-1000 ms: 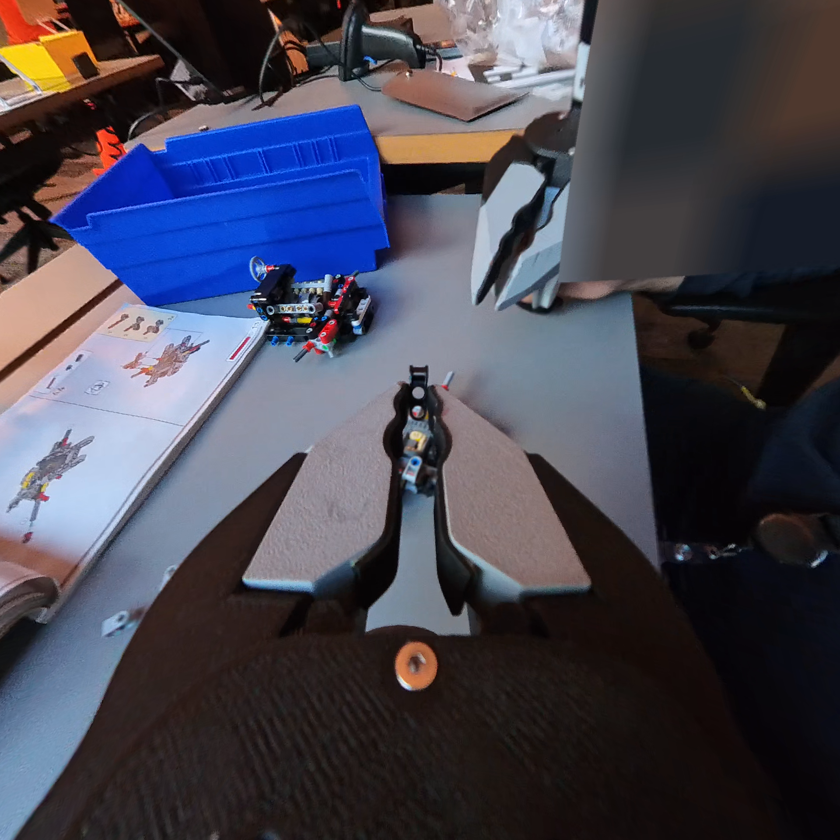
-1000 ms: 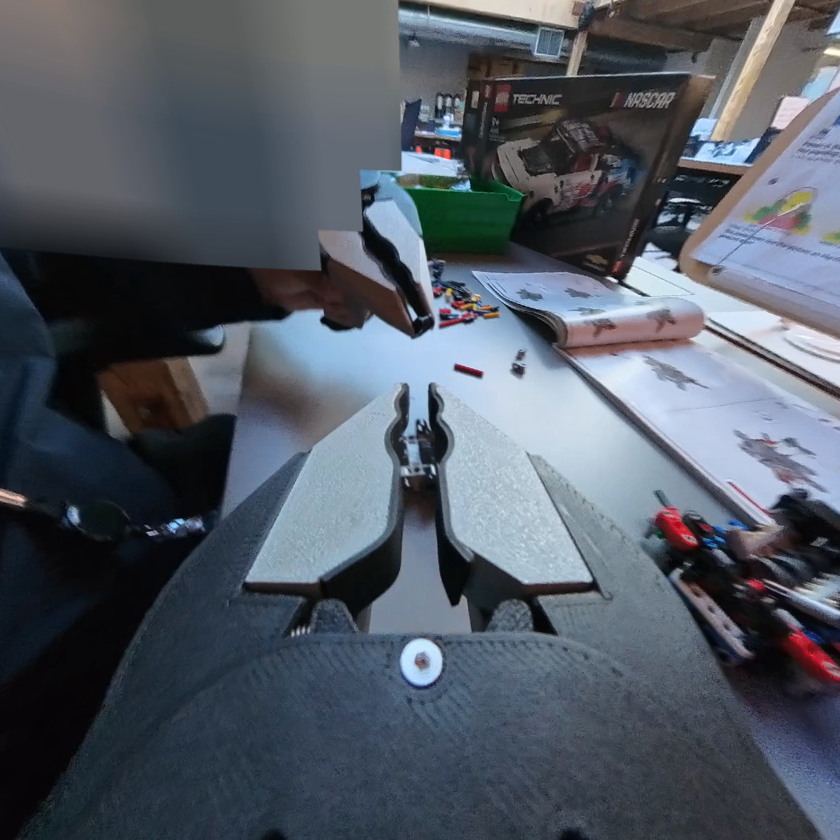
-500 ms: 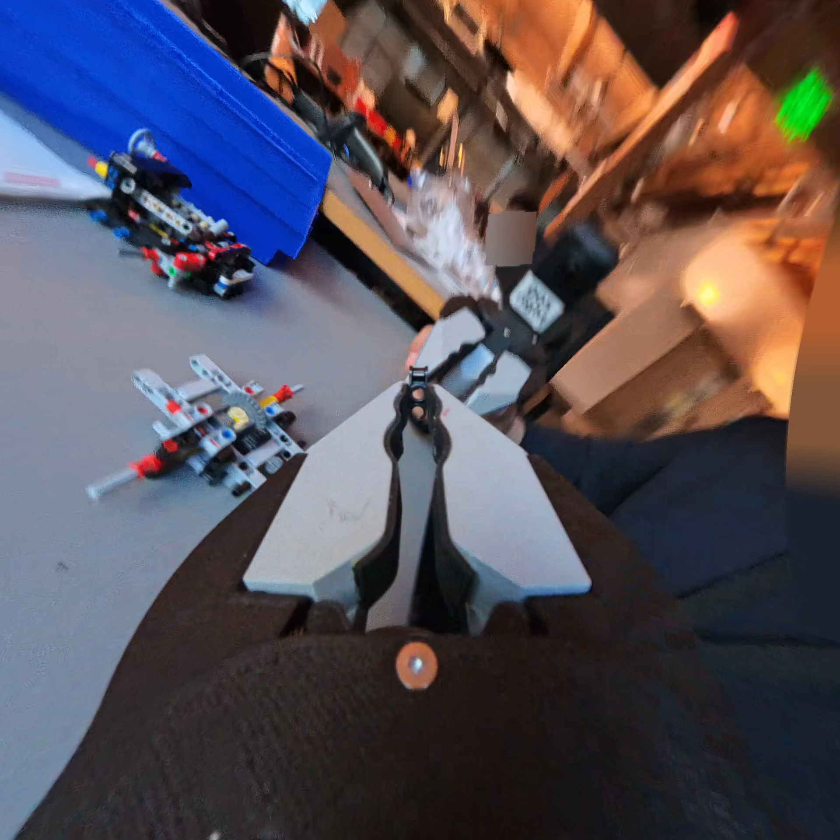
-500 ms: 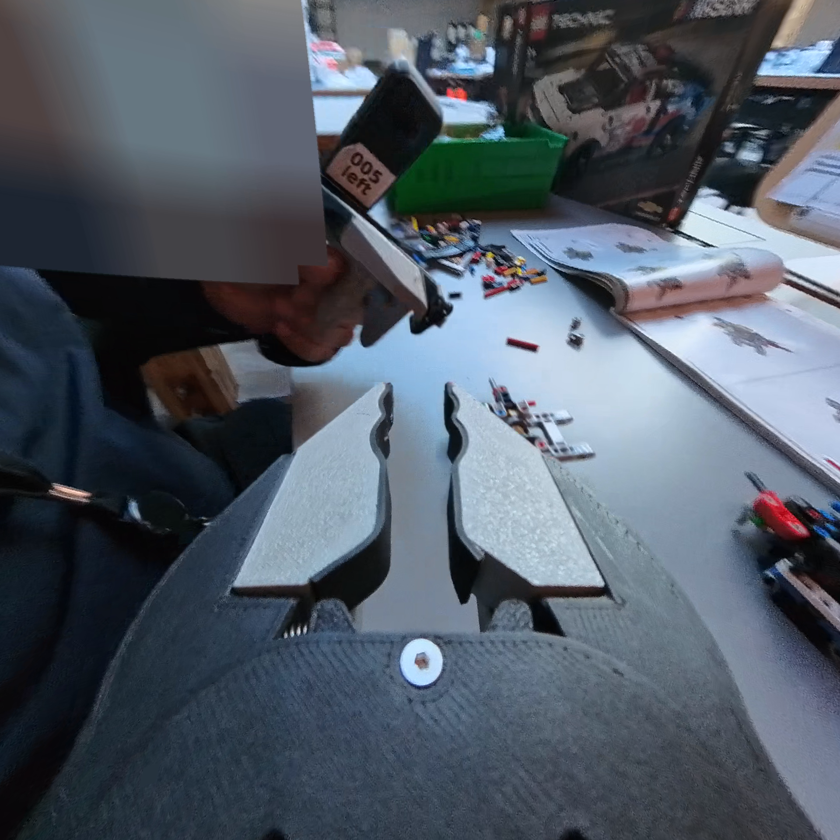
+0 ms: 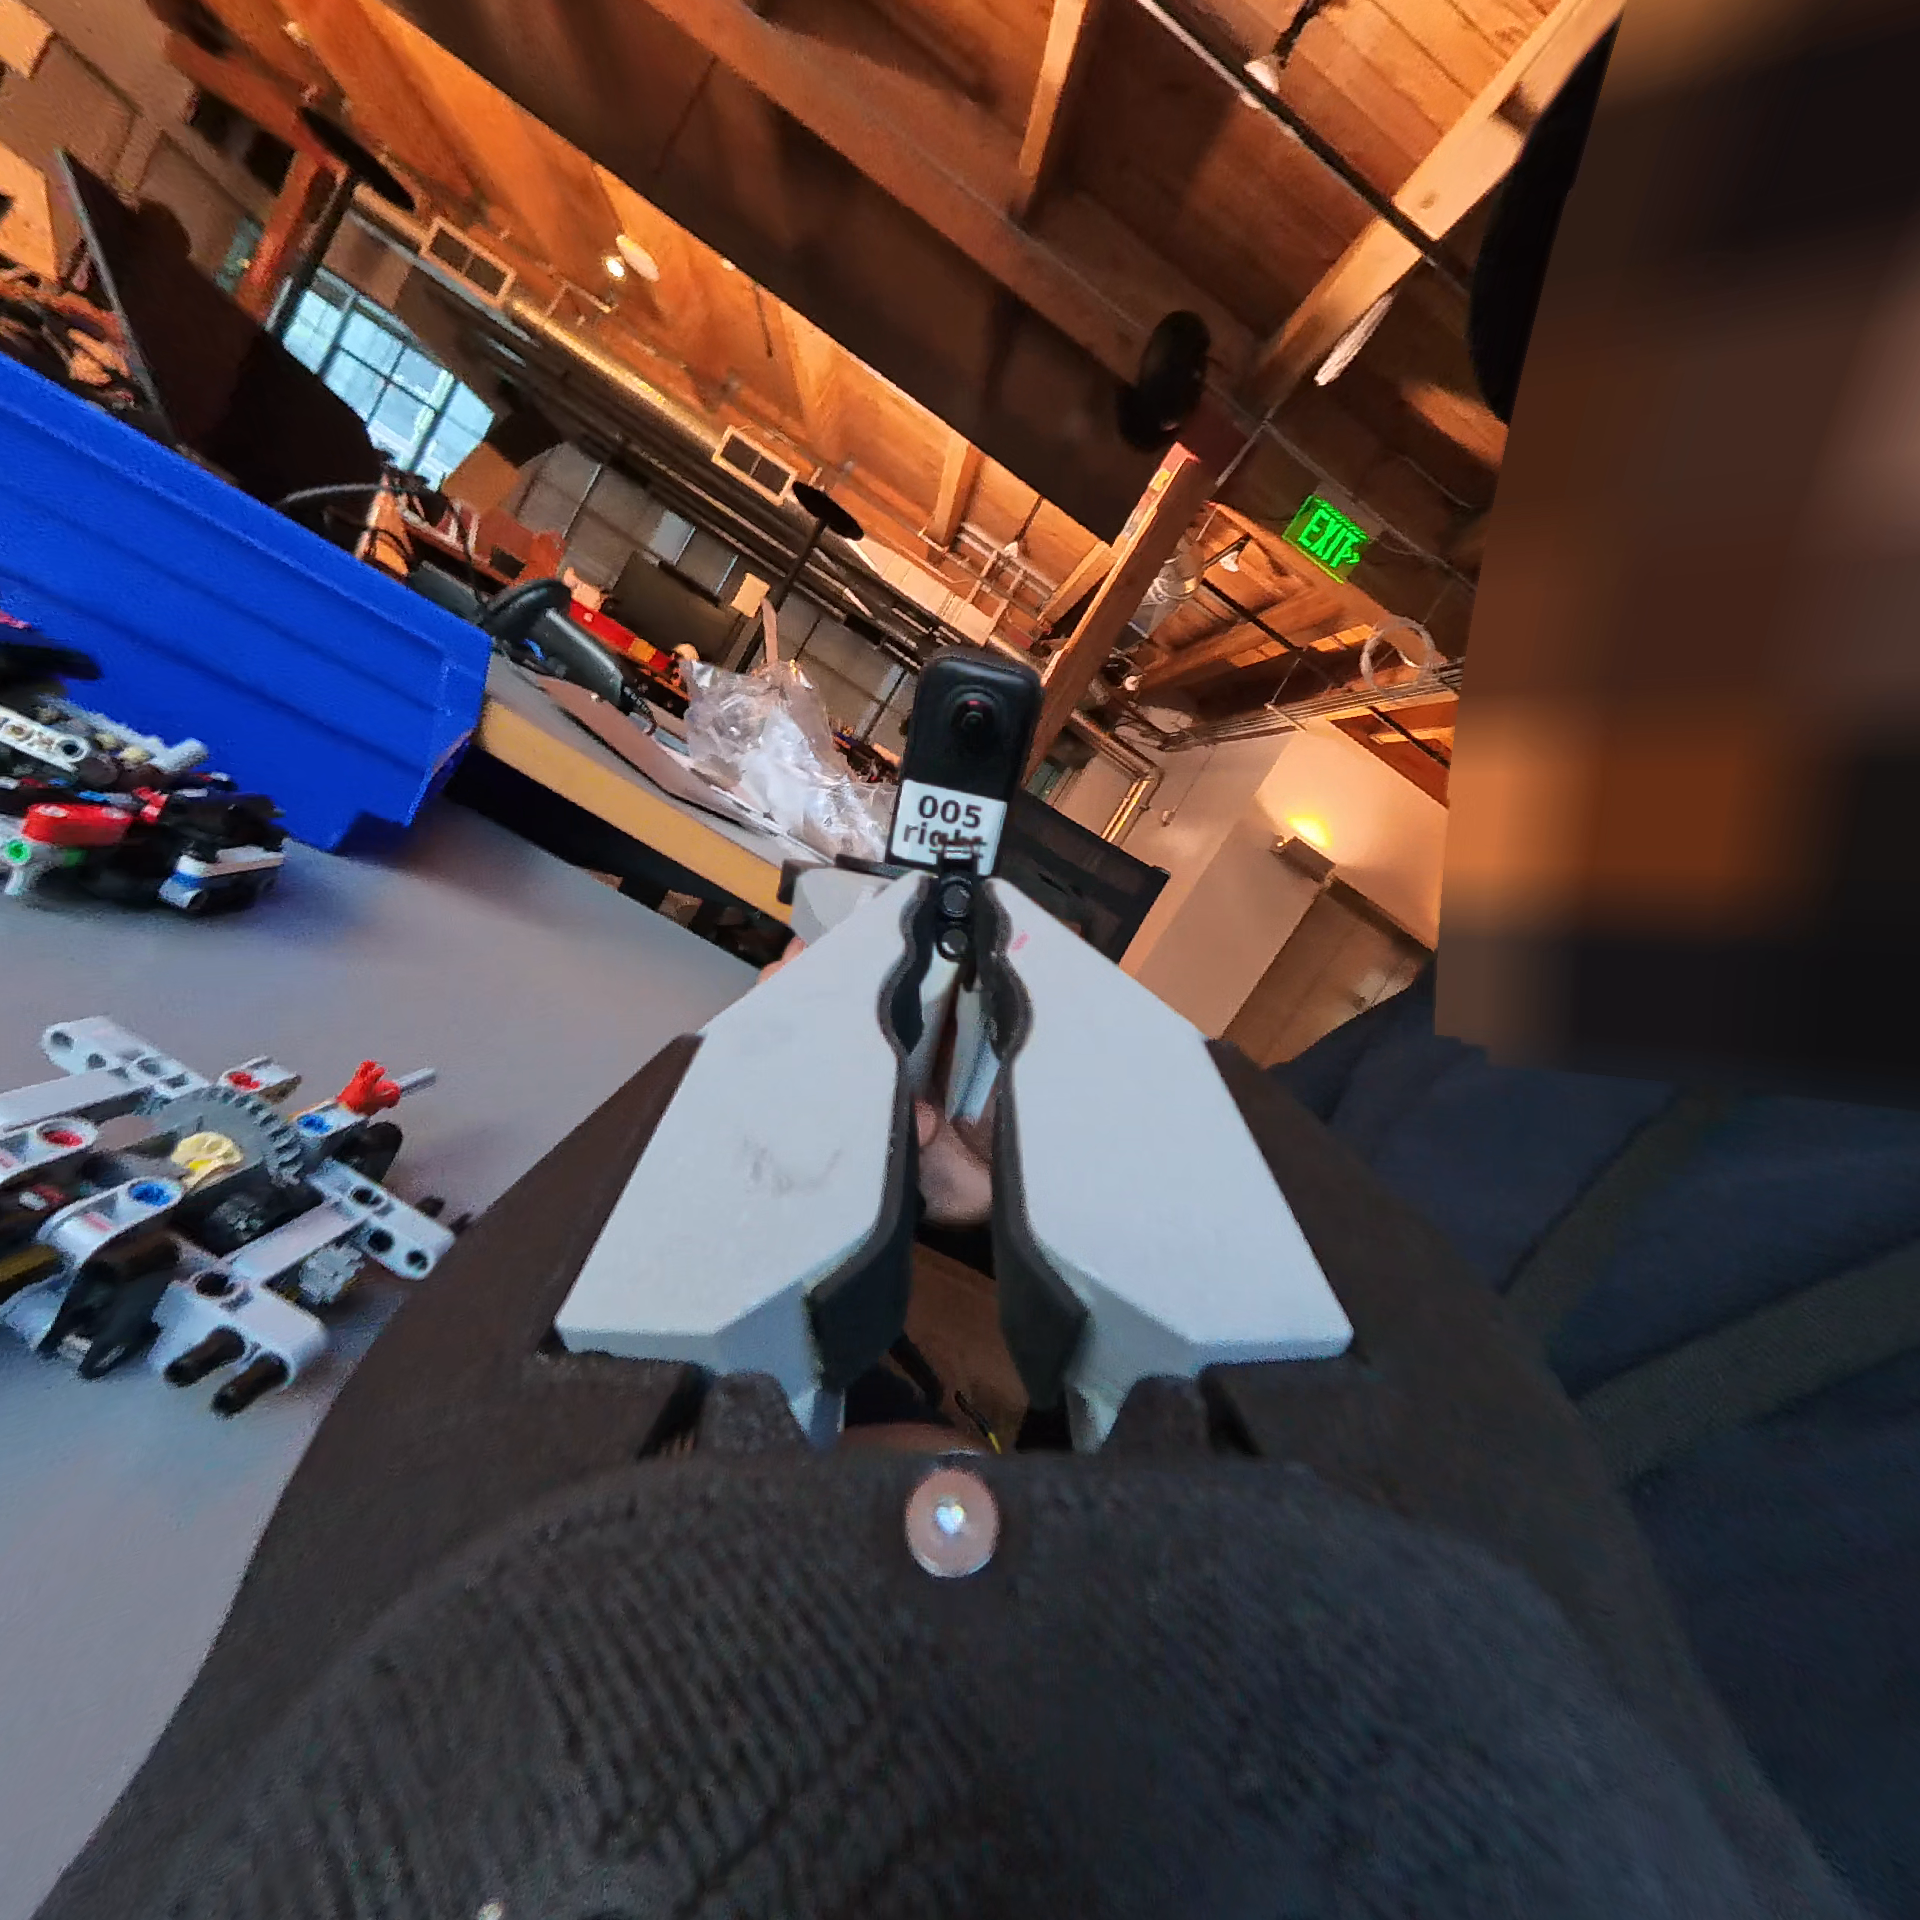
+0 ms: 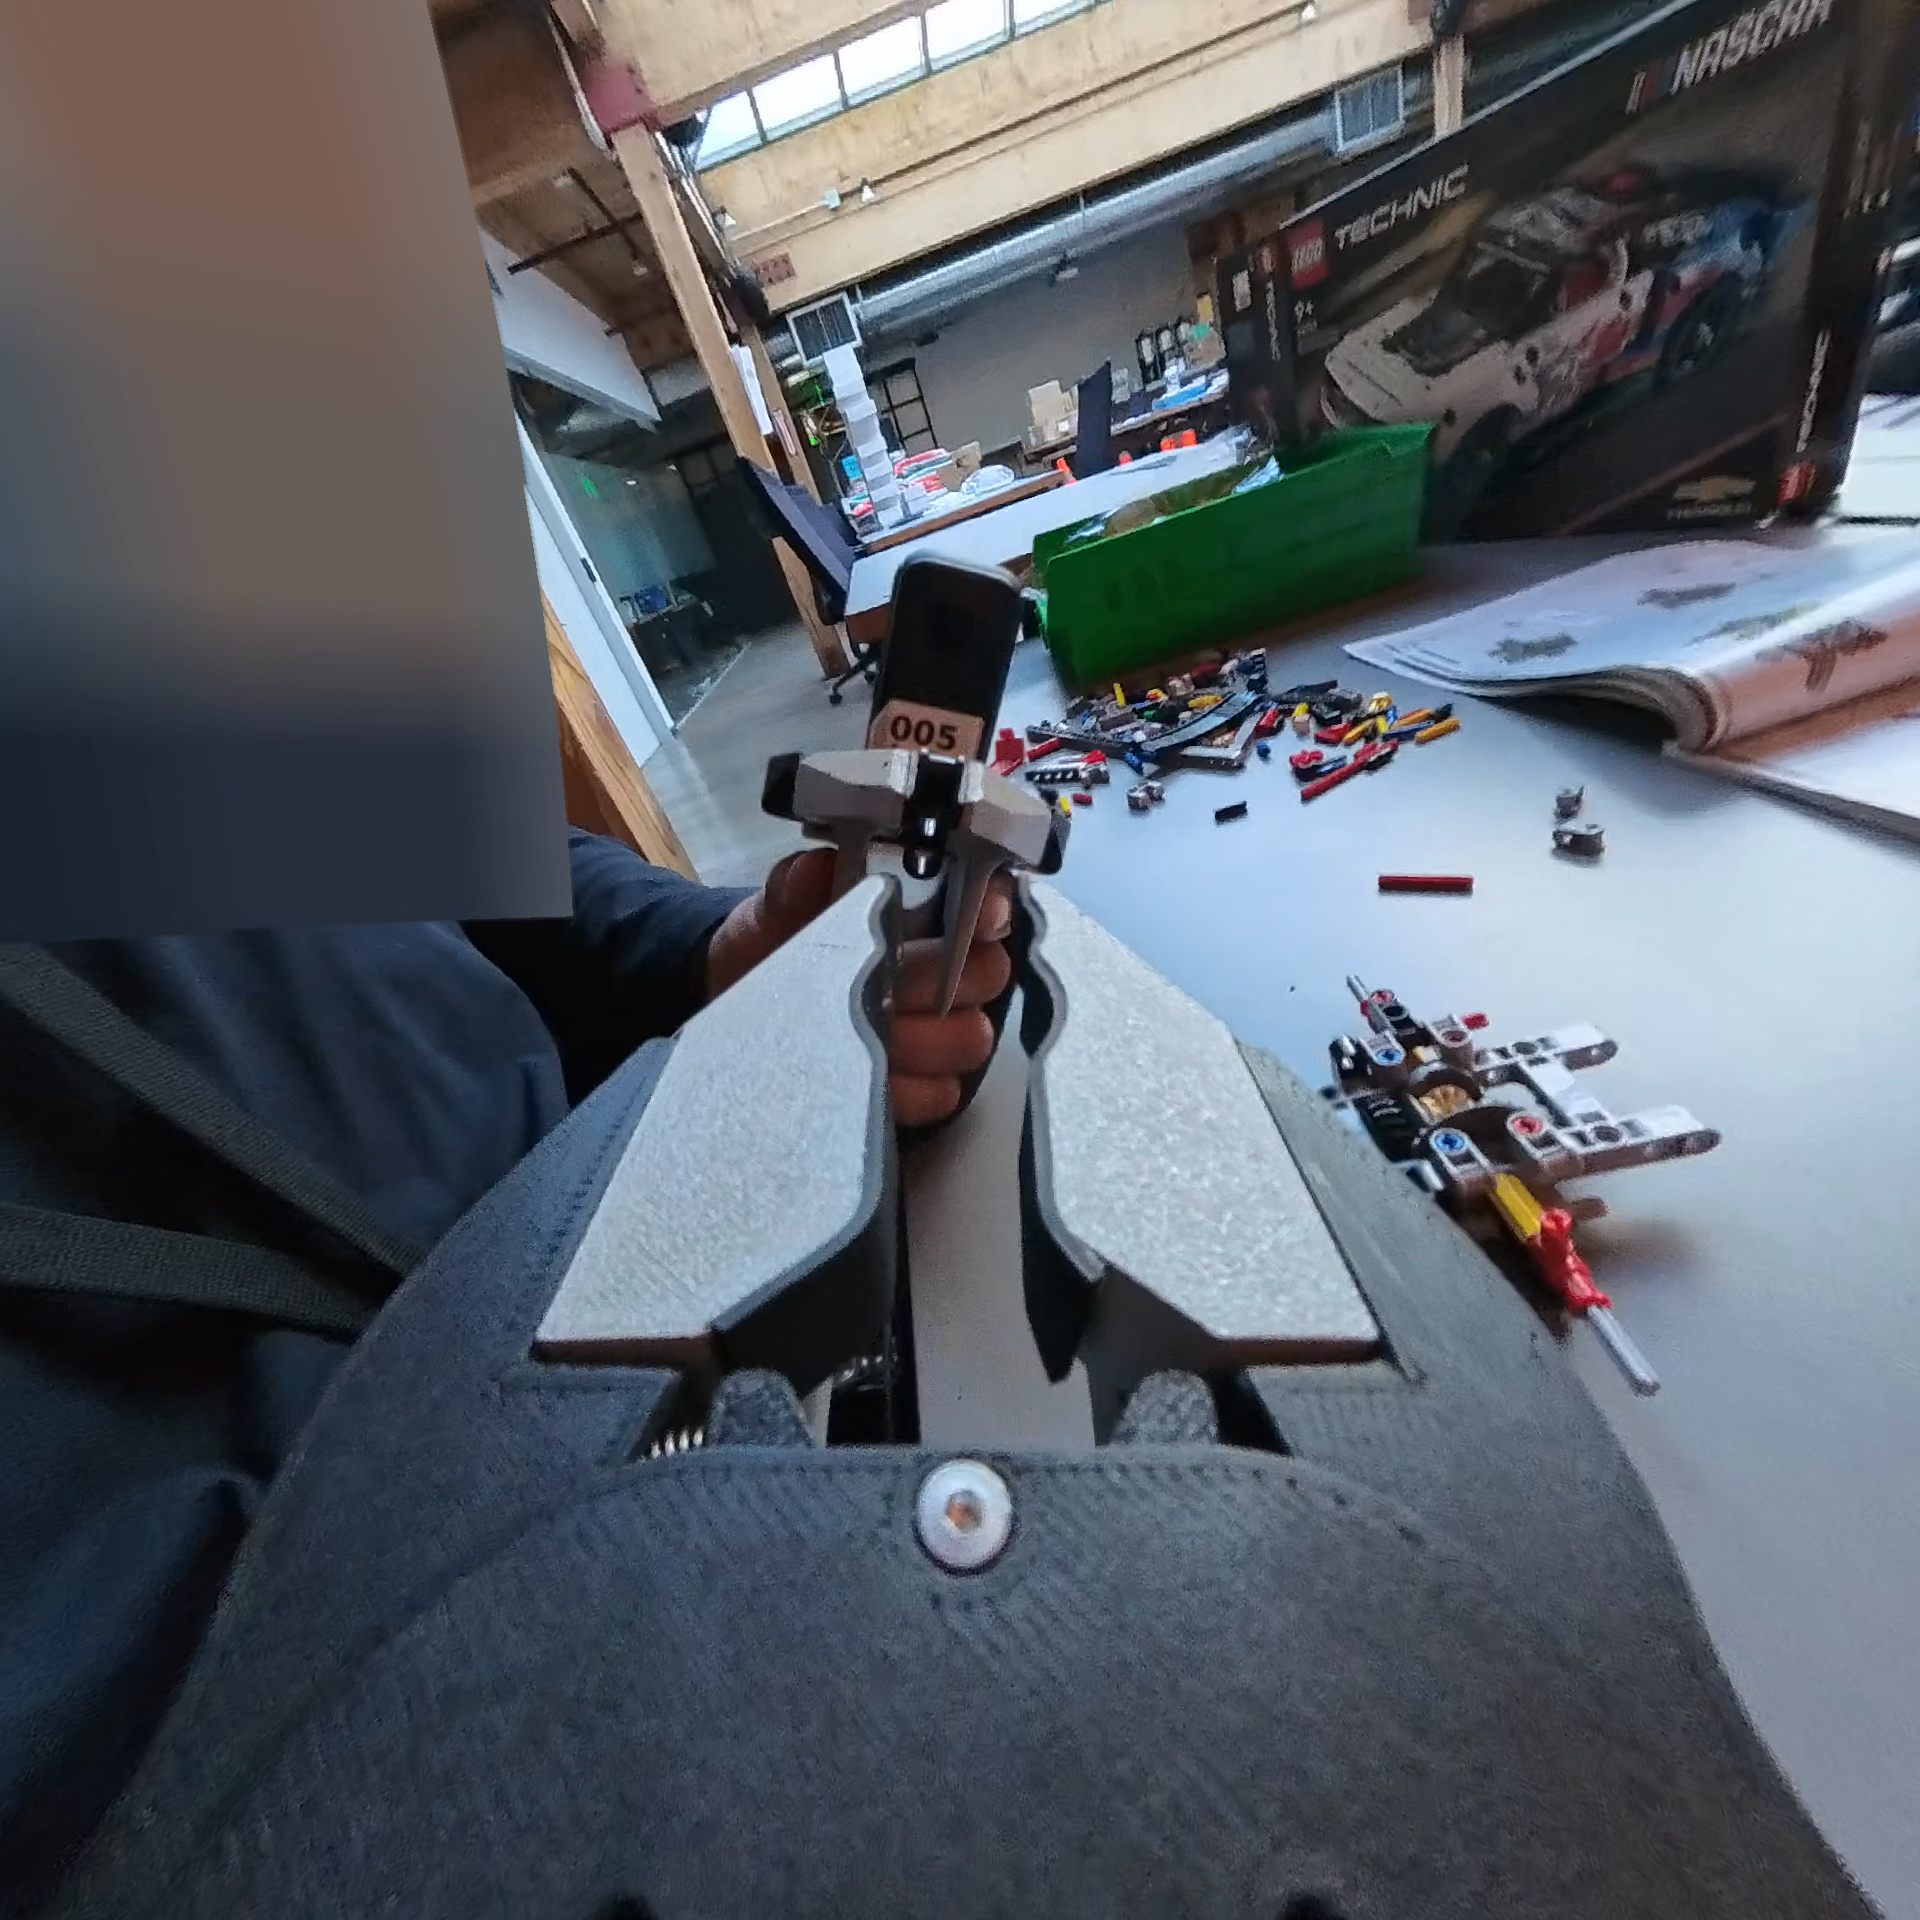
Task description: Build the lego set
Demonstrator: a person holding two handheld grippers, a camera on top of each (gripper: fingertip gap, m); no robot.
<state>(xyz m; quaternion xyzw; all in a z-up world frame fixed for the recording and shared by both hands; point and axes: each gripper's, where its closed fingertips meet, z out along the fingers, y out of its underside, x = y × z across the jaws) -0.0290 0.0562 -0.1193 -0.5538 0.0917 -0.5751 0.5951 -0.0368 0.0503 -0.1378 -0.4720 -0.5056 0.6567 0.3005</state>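
My left gripper (image 5: 951, 906) is shut on a small black pin-holed connector (image 5: 952, 925), held up in the air at its fingertips. The right wrist view shows the same: the left gripper (image 6: 920, 805) faces me with the black connector (image 6: 923, 826) pinched in its tips. My right gripper (image 6: 951, 909) is open and holds nothing. Its tips are just short of the connector and do not touch it. A grey and black brick assembly (image 6: 1496, 1112) lies on the grey table (image 6: 1558, 935) to its right. It also shows in the left wrist view (image 5: 197, 1184).
A blue bin (image 5: 208, 623) and a second black and red brick model (image 5: 114, 821) stand at the left. A pile of loose pieces (image 6: 1216, 722), a red axle (image 6: 1423, 883), a green bin (image 6: 1236, 551), a set box (image 6: 1558, 281) and an open manual (image 6: 1662, 644) lie beyond. Left and right tips are no more than a few centimetres apart.
My right gripper opened and let go of the grey assembly, which now lies on the table. Both grippers rose and turned to face each other. The left stayed shut on the black connector.
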